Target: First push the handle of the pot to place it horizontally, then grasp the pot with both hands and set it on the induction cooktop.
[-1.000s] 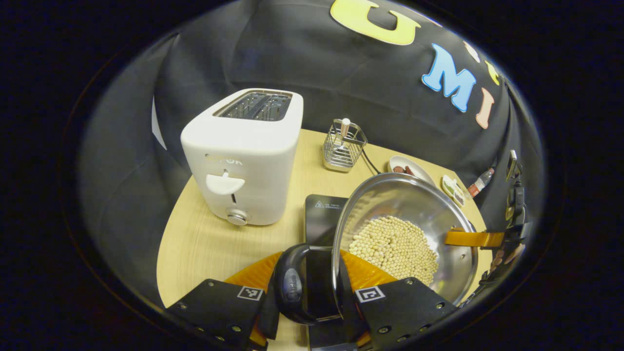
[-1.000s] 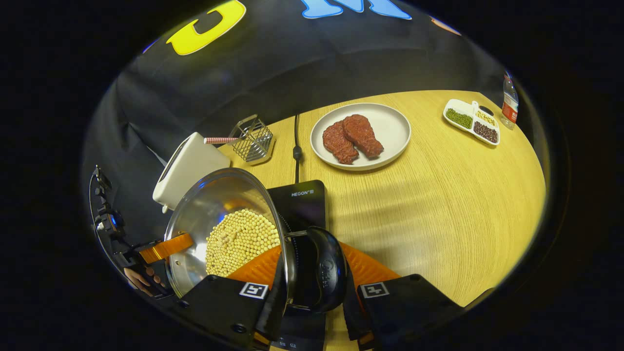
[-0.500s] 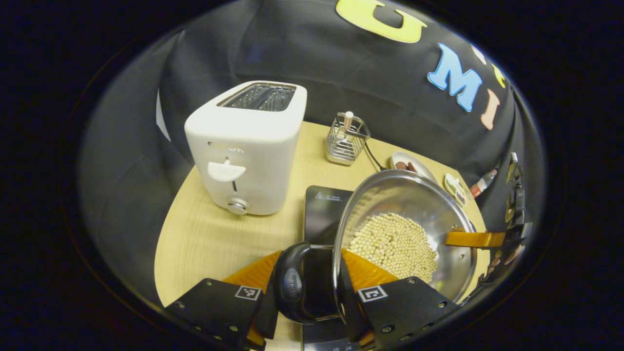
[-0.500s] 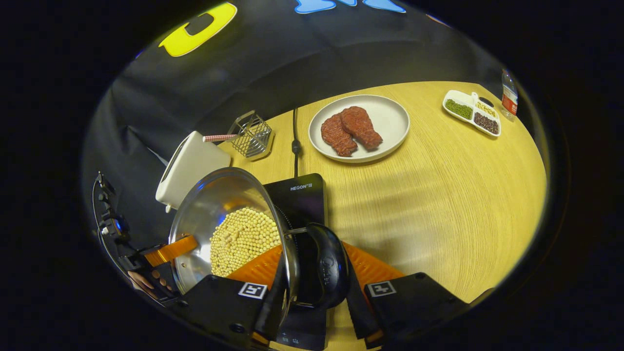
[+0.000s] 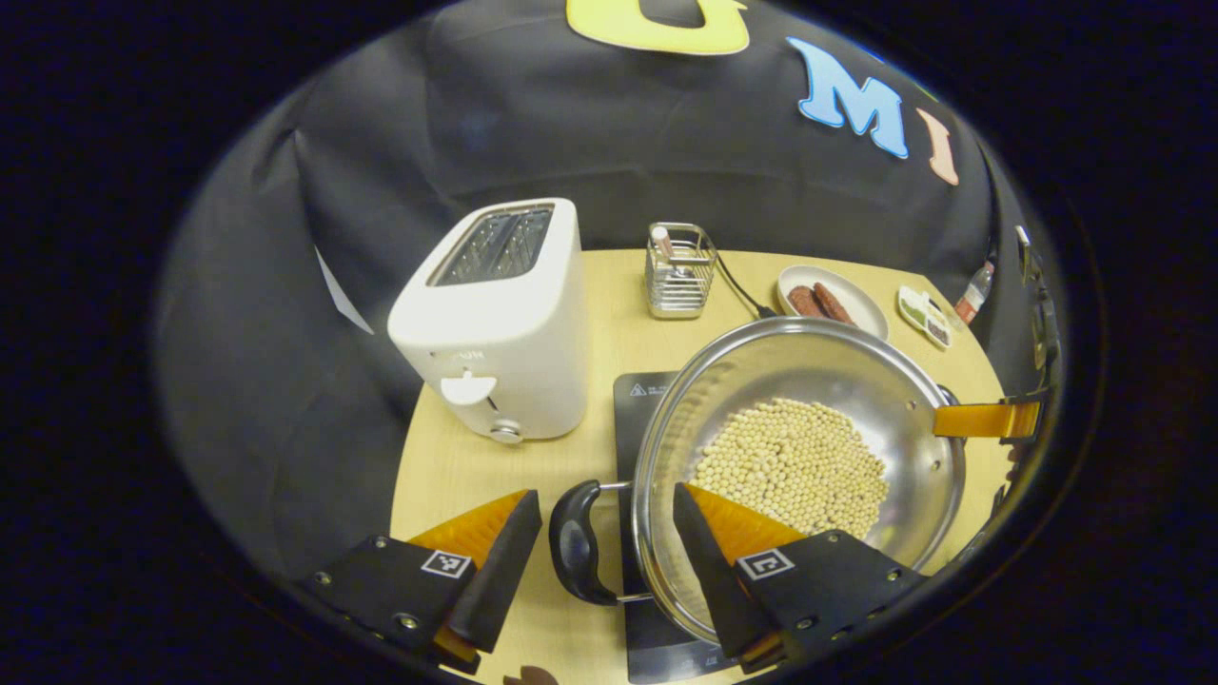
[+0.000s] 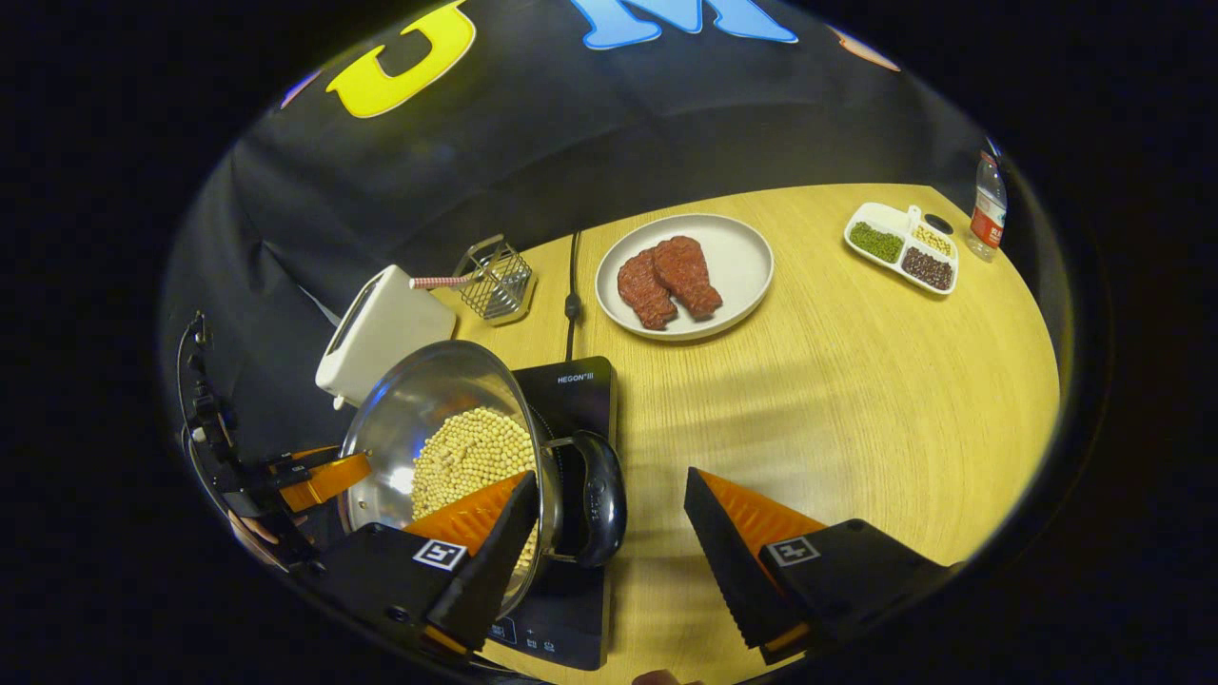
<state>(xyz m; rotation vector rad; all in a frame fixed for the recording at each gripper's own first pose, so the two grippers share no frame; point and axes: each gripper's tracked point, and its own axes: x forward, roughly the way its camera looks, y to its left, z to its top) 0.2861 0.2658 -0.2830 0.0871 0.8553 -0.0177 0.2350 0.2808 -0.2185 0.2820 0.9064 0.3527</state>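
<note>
We judged the placing step all but done: the pot (image 5: 799, 466), holding pale beans (image 5: 795, 466), sat level on the induction cooktop (image 6: 576, 400), its two side handles lying horizontal. What remained, as we read it, was only to draw both tools back and clear of the rim without nudging the pot.

The left gripper (image 5: 599, 557) stood wide open, gripping nothing. The pot's near handle (image 5: 576, 542) lay in the gap between its fingers, and one finger reached in over the rim above the beans (whether it touched the steel we could not tell).

The right gripper (image 6: 609, 528) was likewise spread wide and held nothing. The other handle (image 6: 599, 499) sat between its fingers, nearer the one that overlapped the pot's rim, while the far finger stood well apart over the bare table (image 6: 856, 381).

A toaster (image 5: 500, 319) stood just beside the cooktop, so we thought a straight retreat safer than a sideways swing.
</note>
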